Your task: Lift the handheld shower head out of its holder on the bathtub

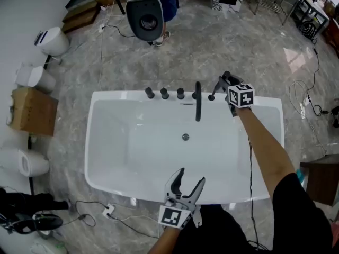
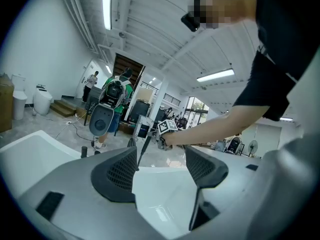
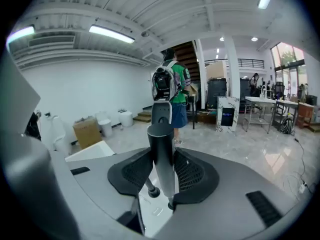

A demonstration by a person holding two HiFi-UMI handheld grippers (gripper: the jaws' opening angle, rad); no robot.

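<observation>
A white bathtub (image 1: 106, 98) fills the middle of the head view. At the right end of its far rim my right gripper (image 1: 223, 82) is shut on the dark shower head (image 1: 214, 91). In the right gripper view the shower head (image 3: 162, 154) stands upright as a dark cylinder, with both pads of the right gripper (image 3: 163, 173) pressed on its sides. My left gripper (image 1: 192, 176) hovers over the near rim, open and holding nothing. The left gripper (image 2: 160, 159) looks across the tub at the right hand with its marker cube (image 2: 167, 126).
Three black tap knobs (image 1: 164, 93) and a long black spout (image 1: 198, 102) line the far rim, and a drain (image 1: 185, 137) sits in the tub floor. Toilets (image 1: 53, 40) and a cardboard box (image 1: 33, 110) stand left. A person (image 1: 148, 9) stands beyond the tub. Cables (image 1: 310, 102) cross the floor.
</observation>
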